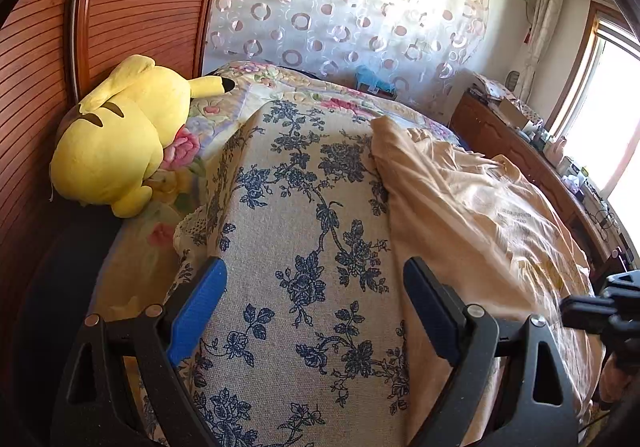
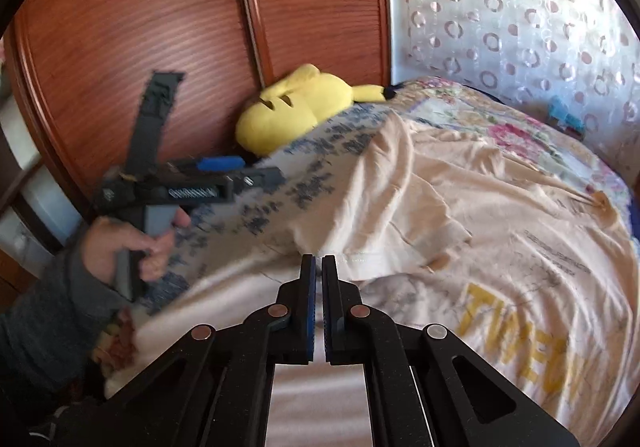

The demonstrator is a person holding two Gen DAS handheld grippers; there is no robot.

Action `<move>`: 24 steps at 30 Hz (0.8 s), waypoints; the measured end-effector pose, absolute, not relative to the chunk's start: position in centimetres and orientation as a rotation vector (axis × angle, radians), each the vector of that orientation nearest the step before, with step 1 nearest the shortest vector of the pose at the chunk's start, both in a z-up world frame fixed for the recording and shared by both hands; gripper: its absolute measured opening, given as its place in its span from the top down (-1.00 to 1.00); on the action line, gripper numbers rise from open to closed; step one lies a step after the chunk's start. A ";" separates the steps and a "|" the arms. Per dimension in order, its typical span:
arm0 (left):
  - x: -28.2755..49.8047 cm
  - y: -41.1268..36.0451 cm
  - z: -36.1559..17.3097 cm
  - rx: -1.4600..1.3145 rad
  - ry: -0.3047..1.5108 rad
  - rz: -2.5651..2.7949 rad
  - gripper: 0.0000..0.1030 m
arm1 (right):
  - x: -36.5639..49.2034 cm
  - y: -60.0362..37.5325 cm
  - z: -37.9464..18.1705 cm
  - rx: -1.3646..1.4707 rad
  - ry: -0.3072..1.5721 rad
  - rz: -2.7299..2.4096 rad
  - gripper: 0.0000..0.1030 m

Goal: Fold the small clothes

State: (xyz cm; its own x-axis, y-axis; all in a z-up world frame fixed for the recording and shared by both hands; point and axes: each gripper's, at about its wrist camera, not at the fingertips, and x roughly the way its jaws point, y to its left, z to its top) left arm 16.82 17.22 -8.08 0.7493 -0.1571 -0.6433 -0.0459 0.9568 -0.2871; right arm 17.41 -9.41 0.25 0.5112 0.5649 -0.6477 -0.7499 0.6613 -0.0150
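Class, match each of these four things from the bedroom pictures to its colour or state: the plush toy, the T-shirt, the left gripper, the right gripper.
Things:
1. plush toy
2. T-shirt
3. left gripper
4. right gripper

Colour or state:
A. fingers shut
B. cream with yellow lettering
C. fingers wide open
D. bright yellow, lying against the wooden wardrobe

Pairs: 1-D, 2-B, 3-C, 4-A

T-shirt (image 2: 500,247) spread on the bed (image 2: 520,119), floral cloth (image 1: 304,247) beside it at nine o'clock, plush toy (image 1: 120,135) at ten o'clock against the wardrobe (image 2: 160,27), curtain (image 1: 352,7) behind at twelve, dresser (image 1: 520,143) at two.
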 end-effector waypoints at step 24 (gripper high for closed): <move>16.5 7.1 -5.1 -0.038 0.747 -0.202 -0.76 | 17.6 -28.9 0.4 -0.116 0.663 0.391 -0.03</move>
